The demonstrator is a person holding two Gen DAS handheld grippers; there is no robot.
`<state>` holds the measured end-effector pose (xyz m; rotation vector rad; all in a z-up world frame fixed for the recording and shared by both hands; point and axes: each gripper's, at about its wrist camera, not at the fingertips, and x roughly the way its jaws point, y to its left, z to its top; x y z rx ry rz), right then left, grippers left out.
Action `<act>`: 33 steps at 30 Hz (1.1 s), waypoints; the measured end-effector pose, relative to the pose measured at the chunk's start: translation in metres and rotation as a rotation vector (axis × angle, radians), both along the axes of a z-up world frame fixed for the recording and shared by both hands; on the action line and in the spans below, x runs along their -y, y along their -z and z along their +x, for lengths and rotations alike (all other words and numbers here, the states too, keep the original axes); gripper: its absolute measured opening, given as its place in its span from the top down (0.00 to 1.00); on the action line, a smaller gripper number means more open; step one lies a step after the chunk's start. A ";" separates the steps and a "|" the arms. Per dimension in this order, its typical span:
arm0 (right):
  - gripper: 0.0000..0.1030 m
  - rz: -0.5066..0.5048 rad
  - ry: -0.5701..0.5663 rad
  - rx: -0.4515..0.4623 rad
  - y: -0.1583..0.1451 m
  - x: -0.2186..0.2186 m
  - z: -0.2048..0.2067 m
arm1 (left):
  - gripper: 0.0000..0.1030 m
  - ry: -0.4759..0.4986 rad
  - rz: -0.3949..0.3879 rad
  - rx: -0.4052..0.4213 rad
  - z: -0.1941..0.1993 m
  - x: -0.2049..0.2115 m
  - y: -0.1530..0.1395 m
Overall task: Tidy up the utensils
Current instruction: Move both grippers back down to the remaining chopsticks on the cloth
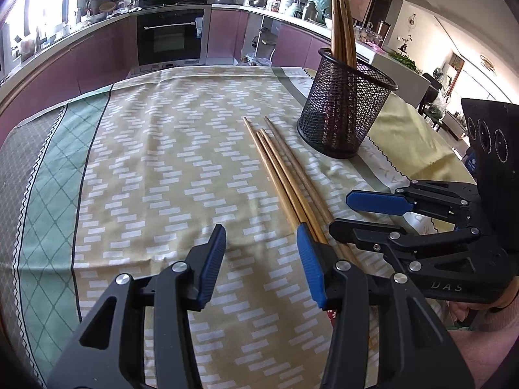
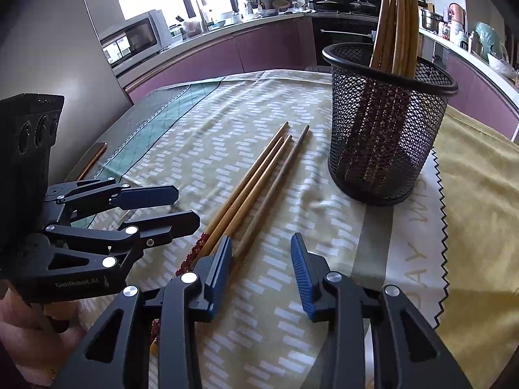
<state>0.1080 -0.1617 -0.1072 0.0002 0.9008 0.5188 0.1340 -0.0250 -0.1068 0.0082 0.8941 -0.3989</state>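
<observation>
Loose chopsticks [image 1: 285, 175] [image 2: 256, 188]: four wooden sticks, lying flat and nearly parallel, touching side by side, thin tips pointing away; thick ends just beside the left gripper's [image 1: 261, 265] right finger and the right gripper's [image 2: 261, 269] left finger, one end with a red patterned band. Black mesh cup [image 1: 343, 107] [image 2: 386, 123]: upright, ahead and right of both grippers, just beside the loose tips, holding more wooden chopsticks [image 1: 342, 22] [image 2: 399, 16] leaning upright inside.

home kitchen (oven [image 1: 168, 37], counters [image 2: 207, 37])
</observation>
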 end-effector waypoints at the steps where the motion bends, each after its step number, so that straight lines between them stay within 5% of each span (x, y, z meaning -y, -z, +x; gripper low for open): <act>1: 0.67 0.006 0.000 -0.004 0.000 0.001 0.001 | 0.56 0.003 0.002 0.000 0.001 0.001 0.000; 19: 0.67 0.018 -0.015 -0.017 -0.001 0.008 0.002 | 0.55 0.031 0.061 -0.004 0.014 0.017 0.004; 33: 0.67 -0.039 -0.016 0.001 -0.002 -0.011 0.019 | 0.72 0.023 0.078 -0.019 0.027 0.018 0.003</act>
